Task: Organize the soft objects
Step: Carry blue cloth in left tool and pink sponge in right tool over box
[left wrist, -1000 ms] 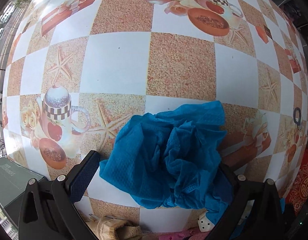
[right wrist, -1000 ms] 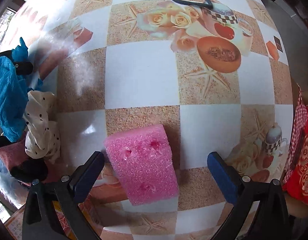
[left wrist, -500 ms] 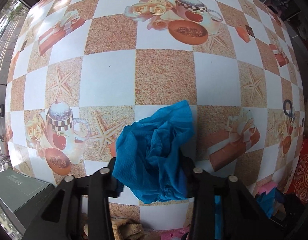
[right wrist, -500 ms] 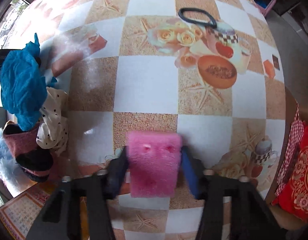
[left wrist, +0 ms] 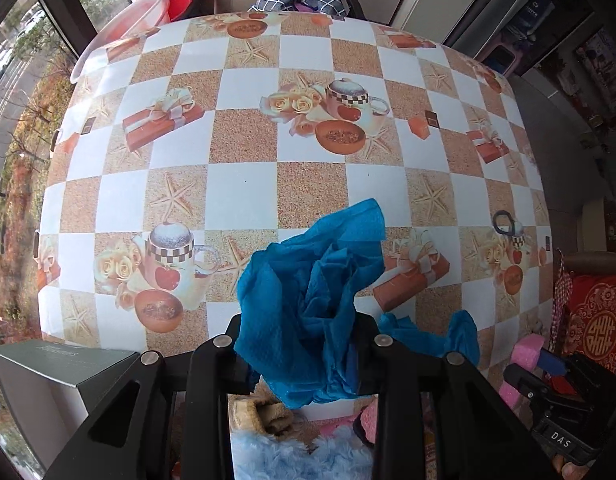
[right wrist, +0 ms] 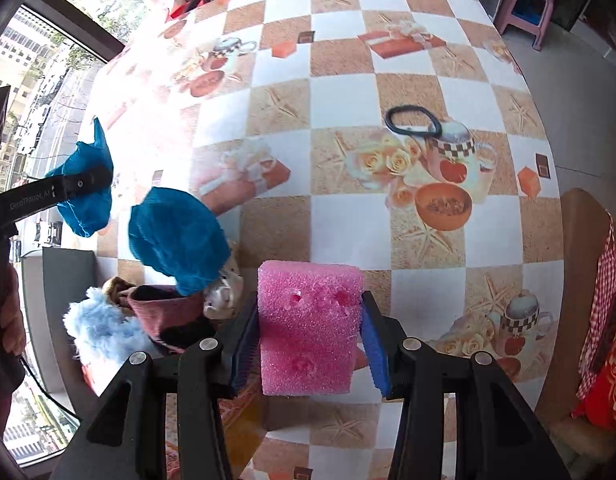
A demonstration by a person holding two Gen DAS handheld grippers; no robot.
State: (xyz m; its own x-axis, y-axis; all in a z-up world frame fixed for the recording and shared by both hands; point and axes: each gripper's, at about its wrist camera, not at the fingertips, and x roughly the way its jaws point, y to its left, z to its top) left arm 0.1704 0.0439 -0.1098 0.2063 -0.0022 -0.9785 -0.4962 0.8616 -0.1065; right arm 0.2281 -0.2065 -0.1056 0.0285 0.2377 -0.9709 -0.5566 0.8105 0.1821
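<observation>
Between your left gripper's jaws, the blue cloth hung bunched, pinched near its lower folds and clear of the table; the jaws were closing a touch on it. A loose tail trailed to the right, so you probably grabbed a crumple, not an edge. Your right gripper was clamped on the pink sponge, its pads pressing both flanks, block upright and off the surface; a mid-body pinch suits foam that squashes. Just beyond, at the near table edge, lay the soft pile: pale blue fluffy piece, maroon fabric, cream spotted cloth. Farther out, a black loop lay alone on the checked tablecloth, printed with teapots and starfish. A window stood left; a pink stool beyond the far edge.
</observation>
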